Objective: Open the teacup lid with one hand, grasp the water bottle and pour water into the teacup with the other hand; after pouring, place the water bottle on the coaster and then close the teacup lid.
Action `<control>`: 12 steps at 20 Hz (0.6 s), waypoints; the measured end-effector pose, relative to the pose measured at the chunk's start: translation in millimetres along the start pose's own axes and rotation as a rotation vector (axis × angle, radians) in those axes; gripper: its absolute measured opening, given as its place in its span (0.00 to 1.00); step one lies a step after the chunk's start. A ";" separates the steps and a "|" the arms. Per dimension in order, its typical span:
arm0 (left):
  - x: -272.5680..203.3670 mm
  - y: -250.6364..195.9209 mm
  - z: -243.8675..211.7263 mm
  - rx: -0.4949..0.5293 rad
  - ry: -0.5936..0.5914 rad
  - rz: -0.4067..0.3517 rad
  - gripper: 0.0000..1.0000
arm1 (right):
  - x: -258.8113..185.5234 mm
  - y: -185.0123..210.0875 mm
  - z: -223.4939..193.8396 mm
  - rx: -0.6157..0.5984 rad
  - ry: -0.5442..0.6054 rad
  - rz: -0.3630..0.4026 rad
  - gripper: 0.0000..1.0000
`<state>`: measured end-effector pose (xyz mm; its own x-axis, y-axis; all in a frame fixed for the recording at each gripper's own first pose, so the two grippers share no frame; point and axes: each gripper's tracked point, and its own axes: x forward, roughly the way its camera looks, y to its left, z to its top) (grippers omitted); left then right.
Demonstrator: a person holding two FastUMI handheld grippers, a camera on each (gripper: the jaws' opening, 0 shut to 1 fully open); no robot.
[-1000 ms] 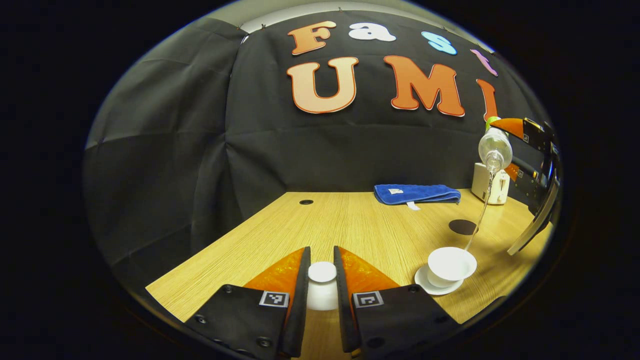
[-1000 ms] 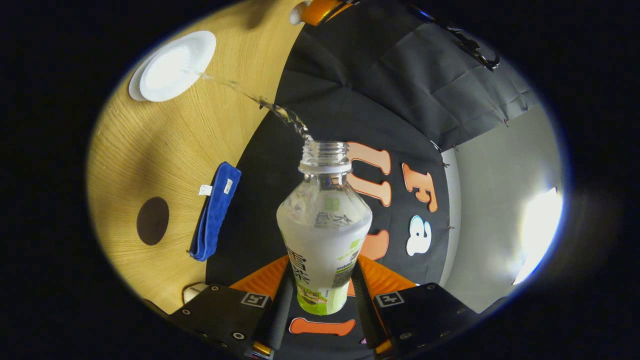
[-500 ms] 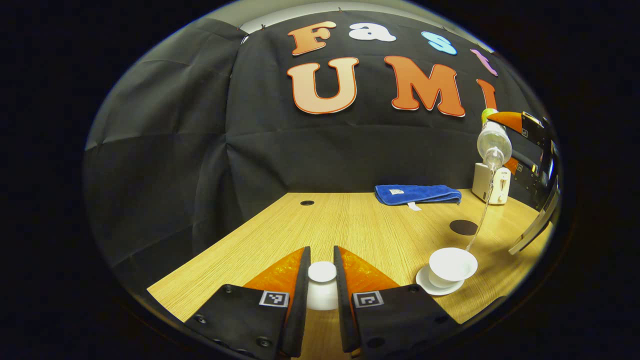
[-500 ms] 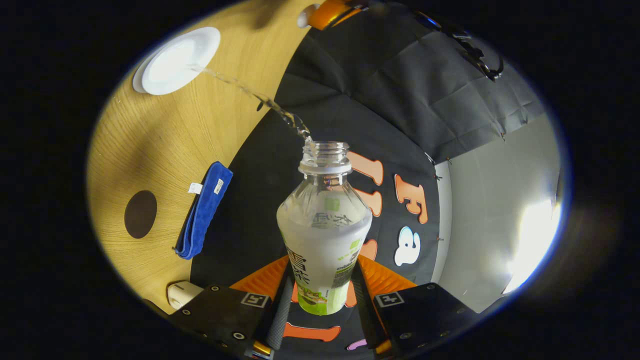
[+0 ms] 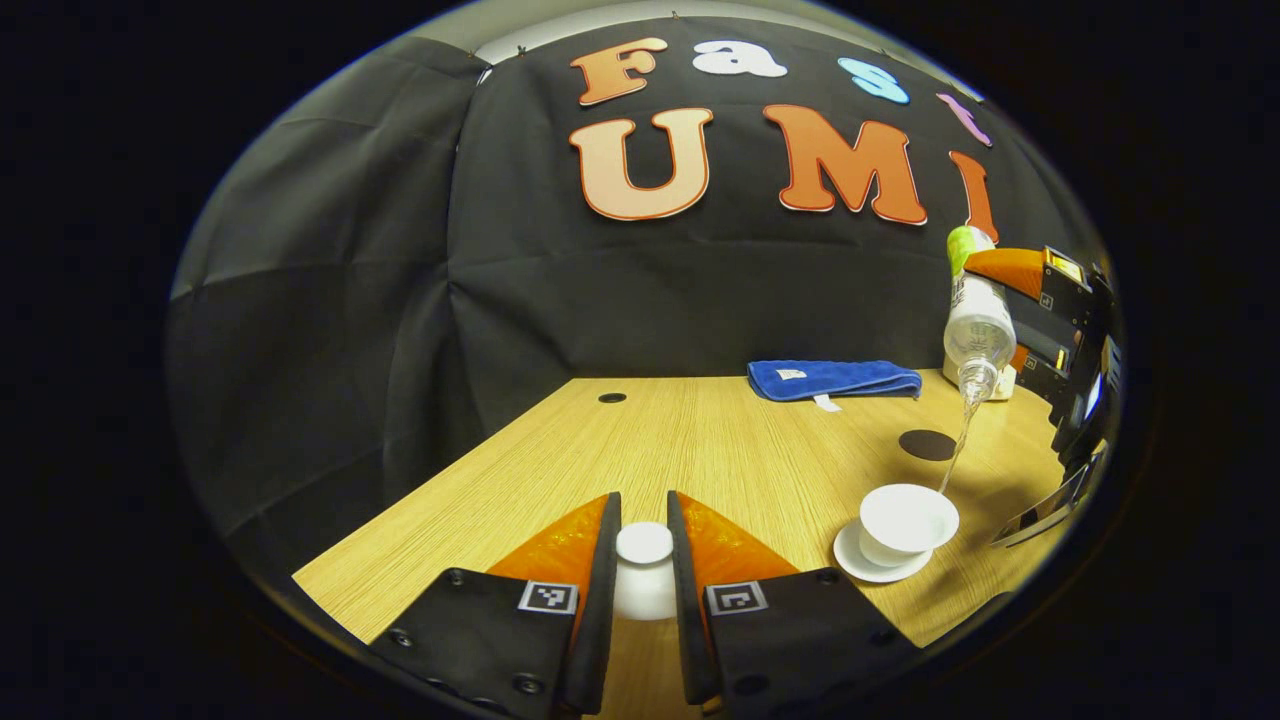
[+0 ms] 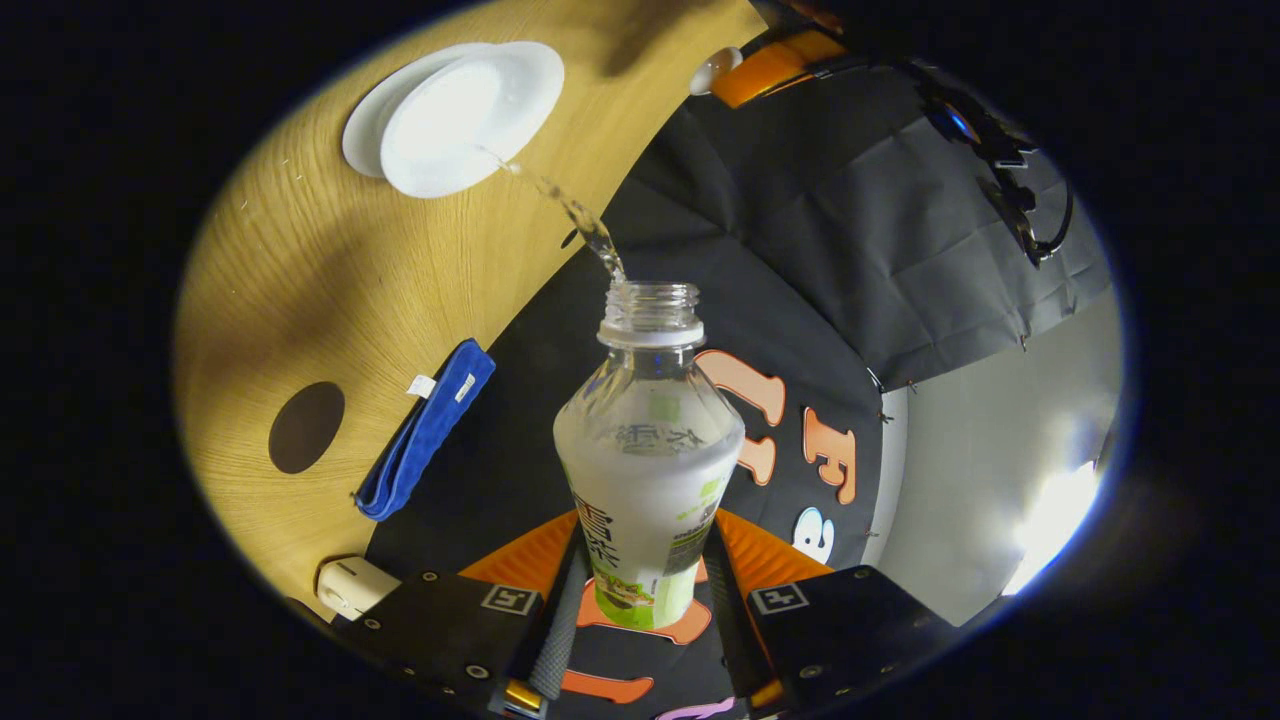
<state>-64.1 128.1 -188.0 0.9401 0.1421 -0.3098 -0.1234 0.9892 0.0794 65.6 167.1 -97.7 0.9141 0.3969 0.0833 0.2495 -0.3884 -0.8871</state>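
Black cloth wall [image 5: 330, 250] behind a wooden table [image 5: 700, 450] — pale wall [image 6: 990, 440] beyond.

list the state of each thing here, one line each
water bottle: uncapped, tipped, pouring a thin stream
teacup: open, on its saucer, taking water
teacup lid: off the cup, held
left gripper: shut on the lid
right gripper: shut on the bottle
coaster: bare
blue towel: folded, lying flat

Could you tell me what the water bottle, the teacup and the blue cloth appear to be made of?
Water bottle: clear plastic, judging by its see-through wall and threaded neck.
Teacup: probably glazed white ceramic, smooth and evenly white.
Blue cloth: soft folded fabric, likely microfibre or terry, with a sewn-in tag.
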 end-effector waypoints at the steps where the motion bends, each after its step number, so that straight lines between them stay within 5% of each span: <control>1: -1.0 0.0 -0.2 0.000 0.000 0.000 0.33 | 0.1 -2.7 0.6 -0.008 -0.002 -0.013 0.62; 12: -4.1 -2.4 6.7 -0.005 -0.024 -0.014 0.33 | 3.4 -16.6 15.8 -0.067 -0.065 -0.102 0.63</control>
<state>-65.5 124.9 -180.6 0.9491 0.1278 -0.2879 -0.1121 0.9912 0.0706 59.5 188.0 -89.9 0.8610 0.4890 0.1397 0.3626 -0.3976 -0.8429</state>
